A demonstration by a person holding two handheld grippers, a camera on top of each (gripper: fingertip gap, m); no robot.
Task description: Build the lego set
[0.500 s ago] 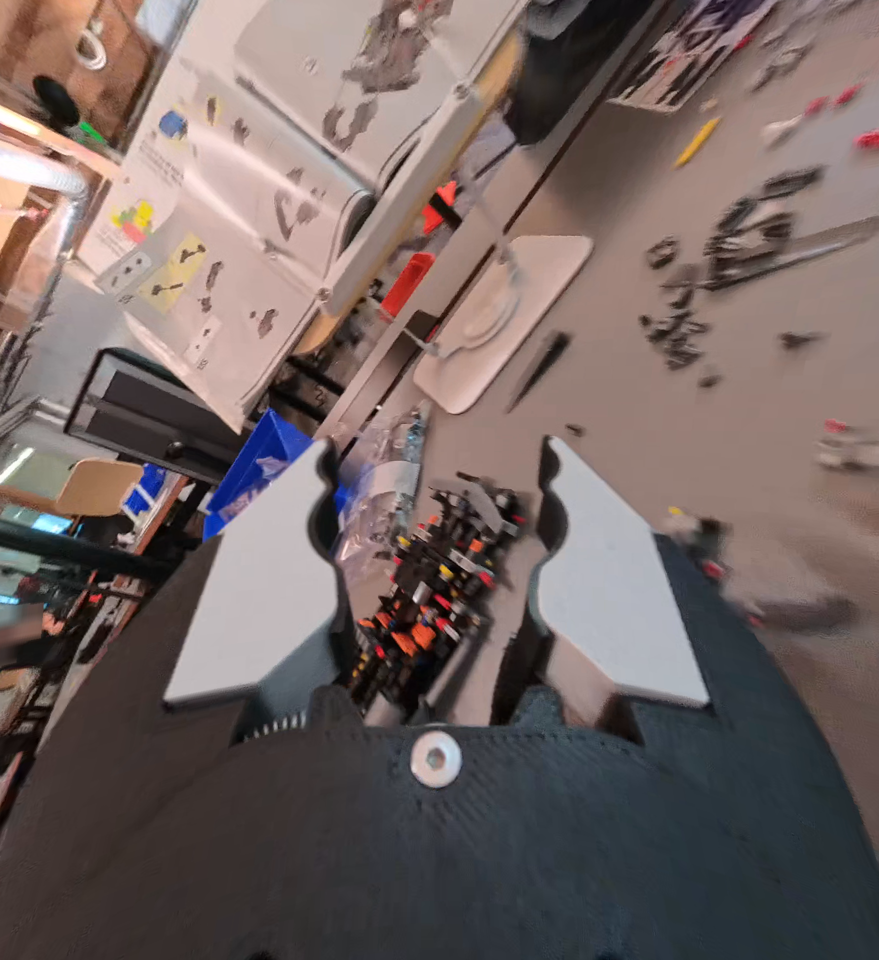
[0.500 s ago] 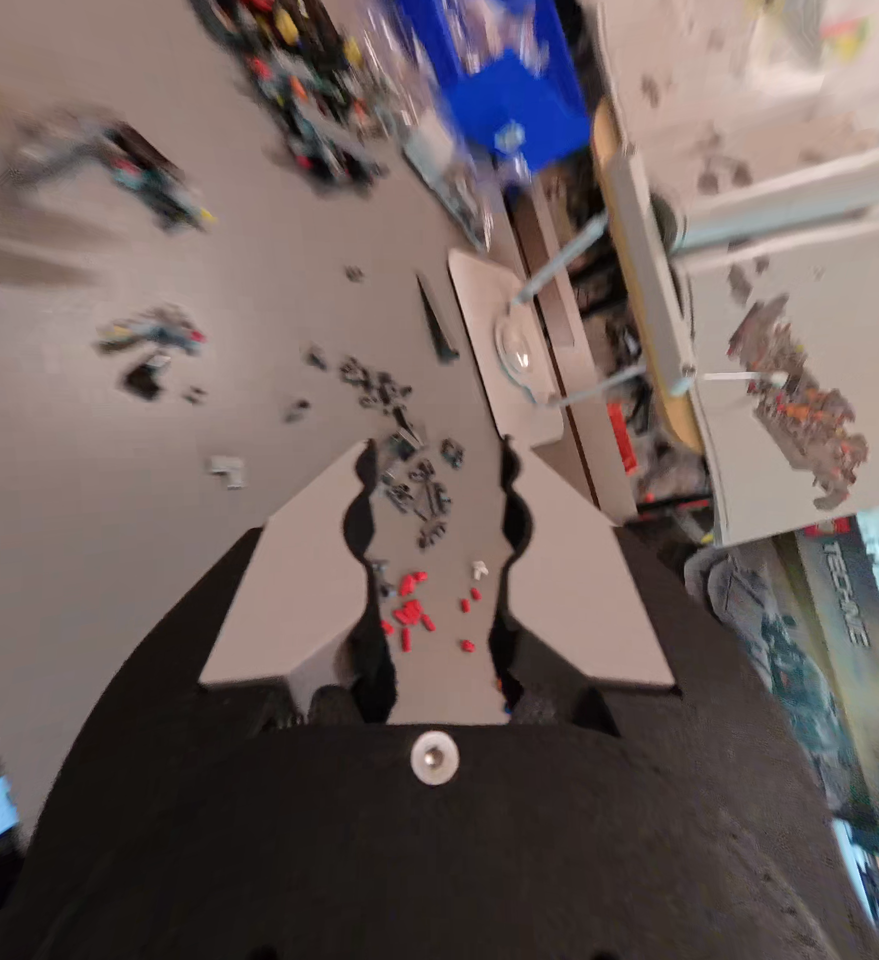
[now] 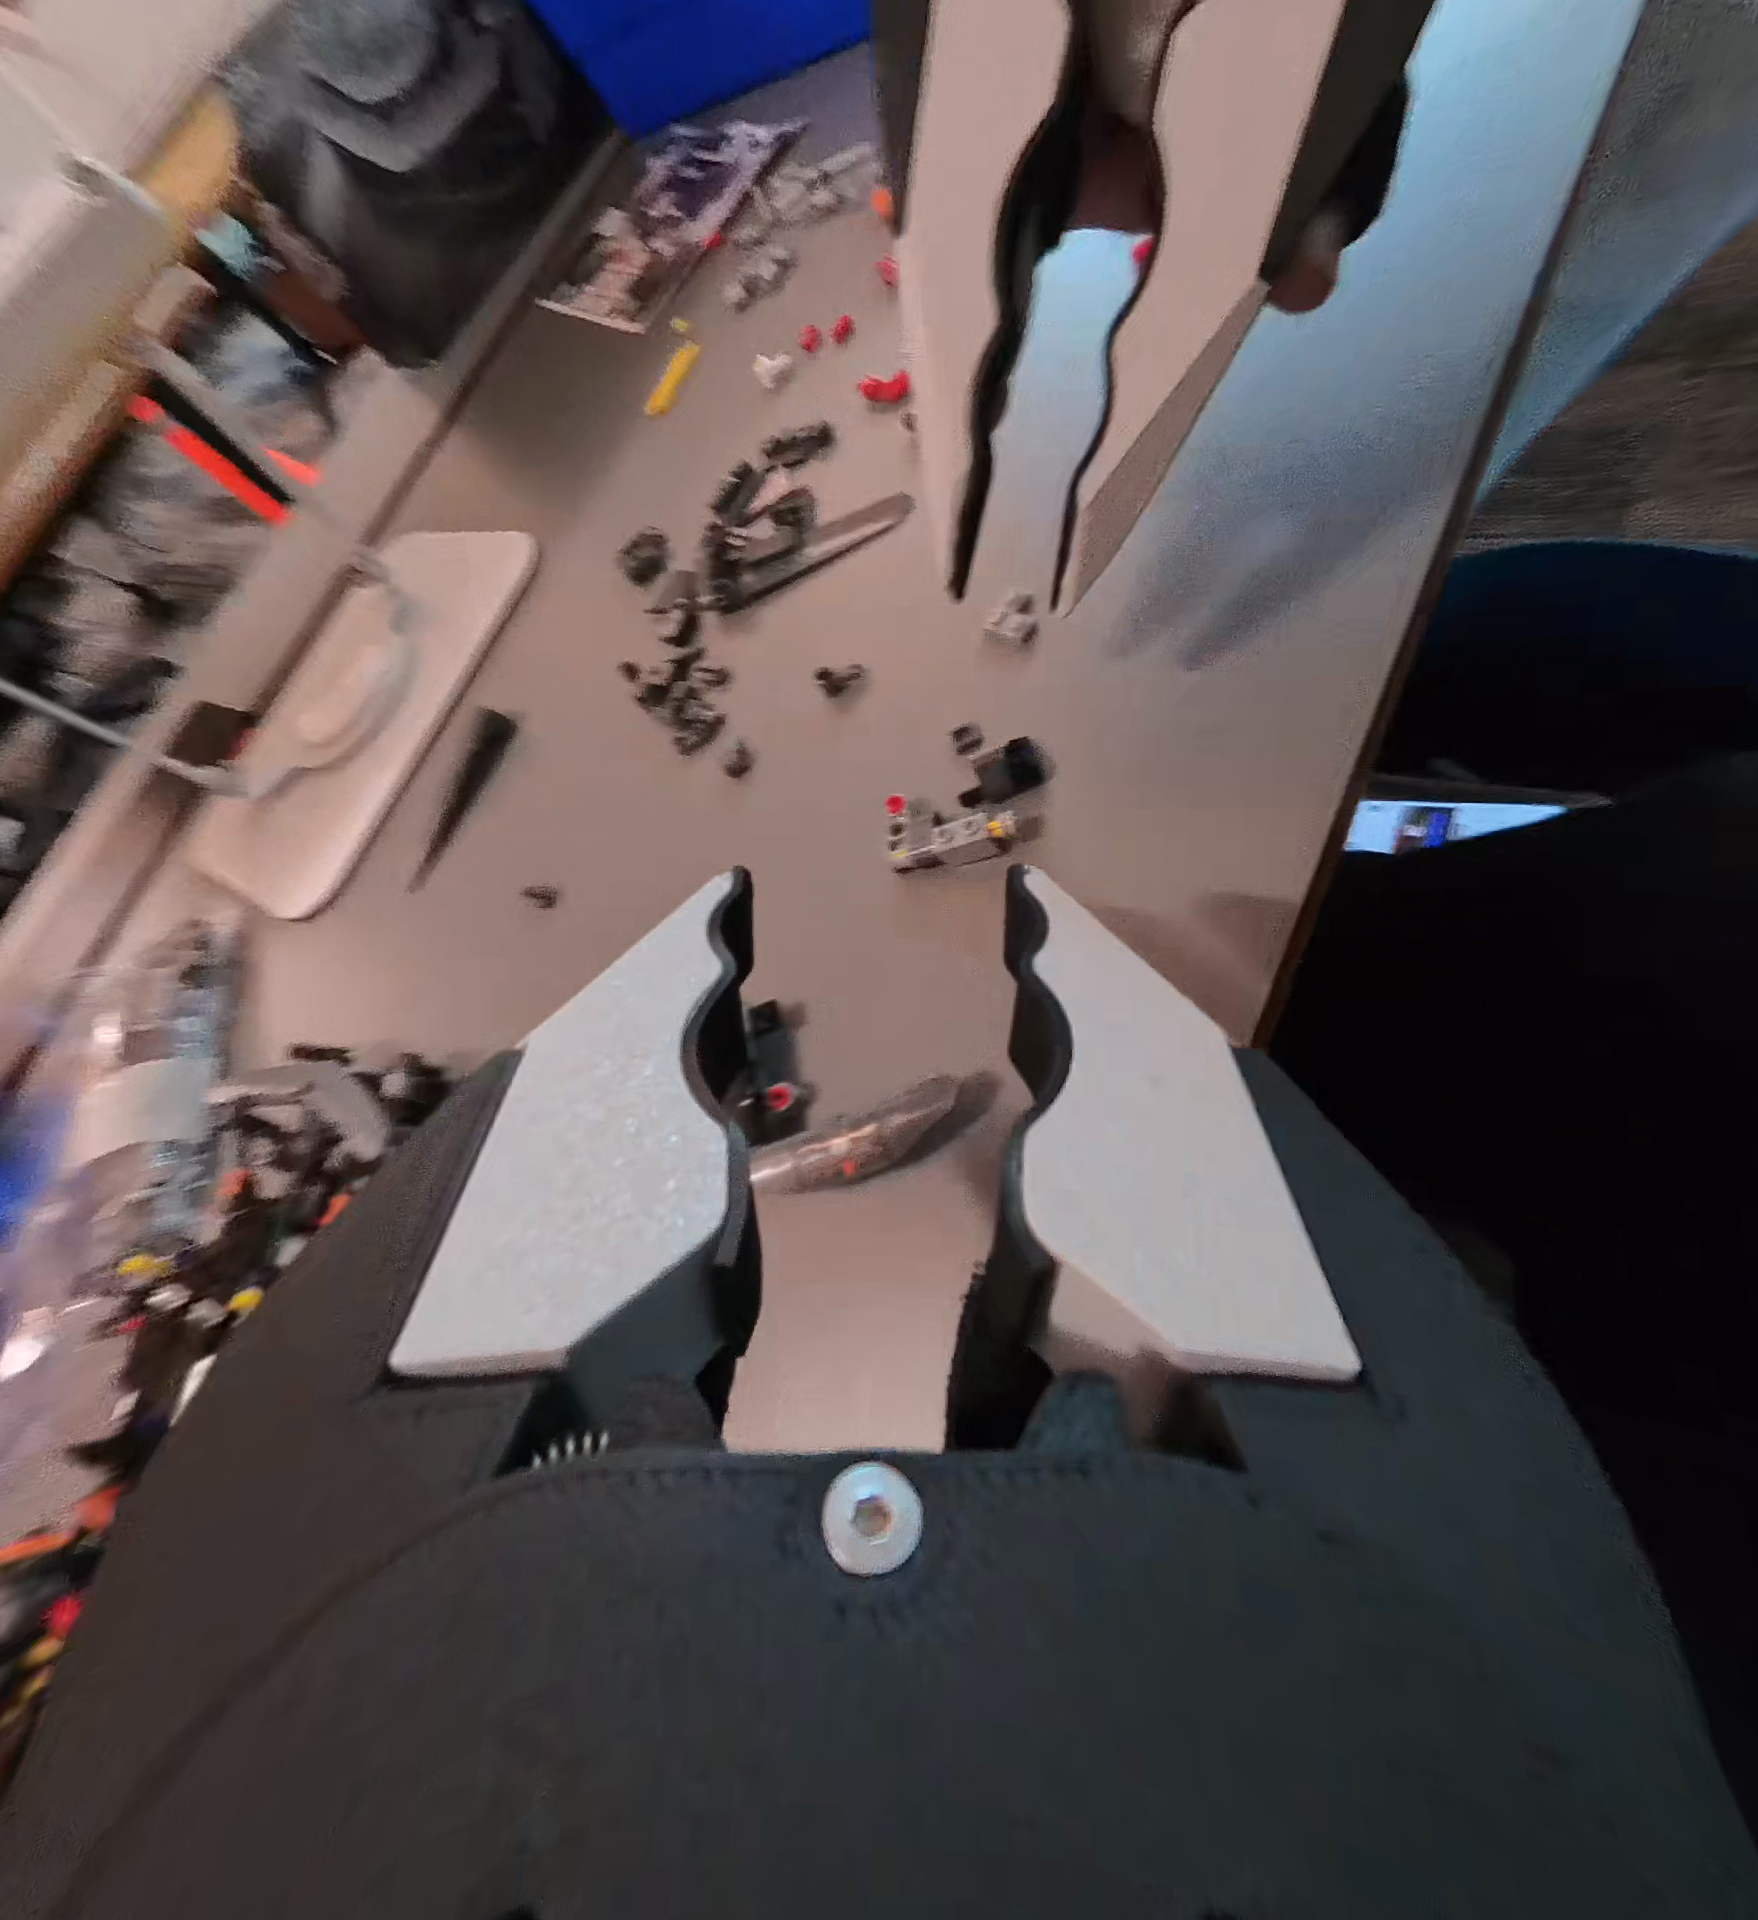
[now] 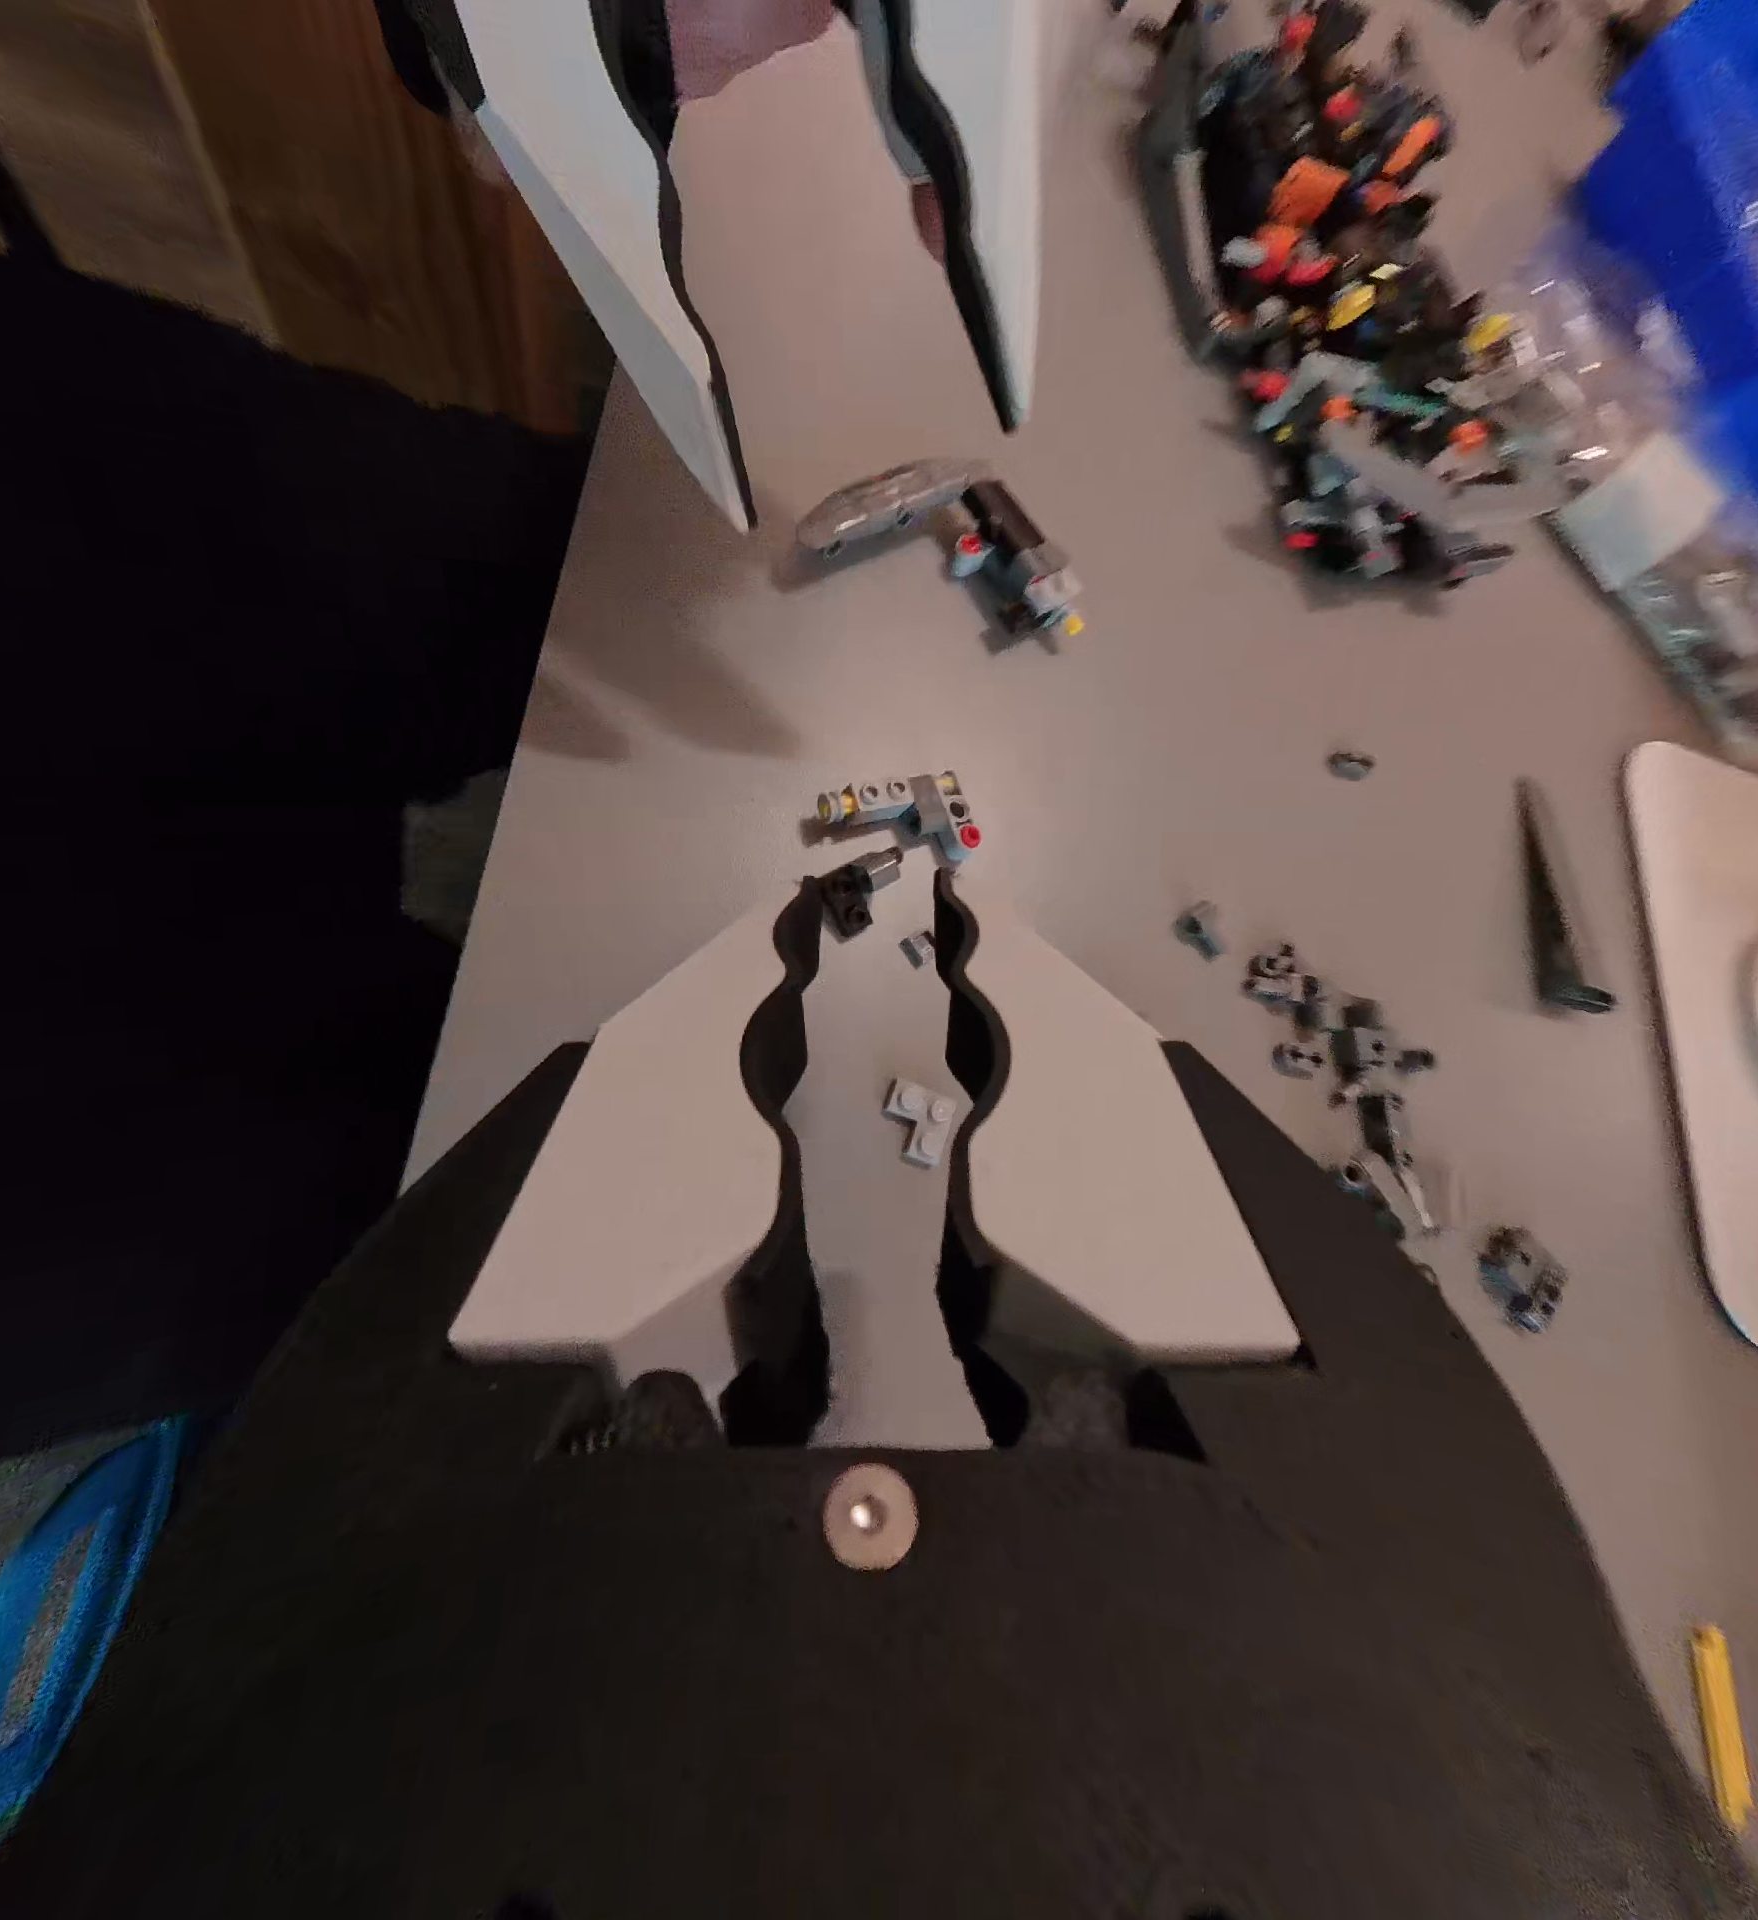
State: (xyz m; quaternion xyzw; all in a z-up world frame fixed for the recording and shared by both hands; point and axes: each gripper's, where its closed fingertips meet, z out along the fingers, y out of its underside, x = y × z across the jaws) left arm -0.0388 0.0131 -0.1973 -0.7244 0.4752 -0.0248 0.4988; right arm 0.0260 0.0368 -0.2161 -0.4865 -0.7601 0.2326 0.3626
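The left gripper (image 3: 877,883) hangs over the grey surface (image 3: 1218,748) with its jaws moderately apart and nothing between the pads. Just beyond its tips lies a small grey brick assembly (image 3: 948,831) with a red stud and yellow pin ends; under the gripper, on the side away from the assembly, lie a dark curved piece (image 3: 870,1138) and a small black-and-grey piece (image 3: 776,1060).

The right gripper (image 4: 873,883) faces the same grey brick assembly (image 4: 901,808) from the opposite side, jaws narrow but not closed, gripping nothing. A small black brick (image 4: 847,902) sits just short of the assembly, by the left fingertip; whether they touch cannot be told. A tiny grey piece (image 4: 917,948) and an L-shaped grey plate (image 4: 922,1122) lie on the surface nearer the gripper's body than the assembly. A heap of mixed bricks (image 4: 1353,343) lies well beyond the assembly
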